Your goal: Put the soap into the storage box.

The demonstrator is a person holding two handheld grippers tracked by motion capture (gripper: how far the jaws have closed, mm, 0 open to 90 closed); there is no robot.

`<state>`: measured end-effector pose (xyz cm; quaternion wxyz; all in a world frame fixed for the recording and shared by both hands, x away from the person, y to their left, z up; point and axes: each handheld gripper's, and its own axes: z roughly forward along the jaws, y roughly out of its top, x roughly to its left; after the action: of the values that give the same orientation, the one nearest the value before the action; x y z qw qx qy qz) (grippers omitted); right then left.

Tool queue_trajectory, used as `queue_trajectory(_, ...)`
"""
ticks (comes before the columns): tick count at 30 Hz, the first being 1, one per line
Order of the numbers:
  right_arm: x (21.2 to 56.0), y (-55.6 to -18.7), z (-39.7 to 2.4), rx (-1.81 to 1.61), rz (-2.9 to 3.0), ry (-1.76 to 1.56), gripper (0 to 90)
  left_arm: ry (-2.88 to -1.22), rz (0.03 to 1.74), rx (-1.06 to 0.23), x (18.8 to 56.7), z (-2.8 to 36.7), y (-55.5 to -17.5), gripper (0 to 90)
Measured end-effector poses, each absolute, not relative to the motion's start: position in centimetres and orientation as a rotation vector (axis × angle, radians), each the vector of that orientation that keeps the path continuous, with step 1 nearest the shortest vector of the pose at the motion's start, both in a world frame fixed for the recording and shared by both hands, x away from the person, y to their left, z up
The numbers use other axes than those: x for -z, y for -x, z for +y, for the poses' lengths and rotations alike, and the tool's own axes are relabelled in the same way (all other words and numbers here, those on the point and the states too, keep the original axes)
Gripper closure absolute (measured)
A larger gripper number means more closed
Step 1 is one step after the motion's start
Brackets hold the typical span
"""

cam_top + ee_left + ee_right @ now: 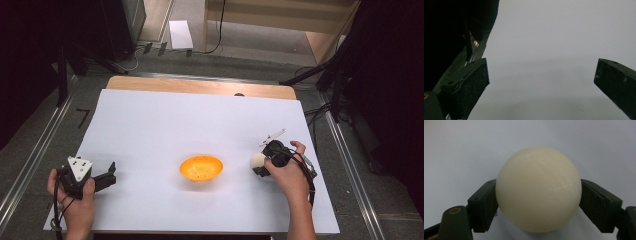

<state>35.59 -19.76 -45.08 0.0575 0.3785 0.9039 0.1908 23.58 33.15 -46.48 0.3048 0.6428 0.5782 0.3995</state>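
Observation:
A cream-white ball [538, 188] sits between the two black jaws of my right gripper [538, 202], whose pads press on both of its sides. Seen from above, that ball [258, 160] is at the tip of the right gripper [261, 164], just right of an orange bowl [201, 167] on the white sheet. My left gripper [111, 176] rests at the sheet's front left, held in a hand, far from the bowl. Its jaws stand wide apart in the left gripper view [541, 80], with bare white sheet between them.
The white sheet [190, 125] covers a wooden table [200, 86]. Metal rails [30, 160] run along both sides of the table. Cables and a white box [180, 34] lie on the floor beyond the far edge.

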Motion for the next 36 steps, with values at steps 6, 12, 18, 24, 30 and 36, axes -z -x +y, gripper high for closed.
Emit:
queue_trajectory(6, 45.2, -35.5, -19.6, -0.585, 2.728, -1.168, 24.4, -1.706, 1.534, -1.054, 46.5, 33.2, -23.6, 0.3)
queue_trajectory(12, 45.0, -35.3, -19.7, -0.584, 2.738, -1.157, 24.4, -1.708, 1.535, -1.051, 46.5, 33.2, -23.7, 0.3)
queue_trajectory(18, 44.3, -34.9, -19.6, -0.604, 2.744, -1.131, 24.5, -1.714, 1.531, -1.052, 46.5, 33.2, -23.7, 0.3)
queue_trajectory(24, 43.6, -34.7, -18.8, -0.585, 2.749, -1.091, 24.5, -1.717, 1.531, -1.052, 46.5, 33.1, -23.7, 0.3)
queue_trajectory(30, 42.7, -34.4, -18.2, -0.642, 2.78, -1.071, 24.5, -1.718, 1.532, -1.052, 46.5, 33.1, -23.7, 0.3)
queue_trajectory(36, 41.8, -34.1, -17.6, -0.667, 2.767, -1.064, 24.5, -1.709, 1.535, -1.052, 46.5, 33.2, -23.7, 0.3)
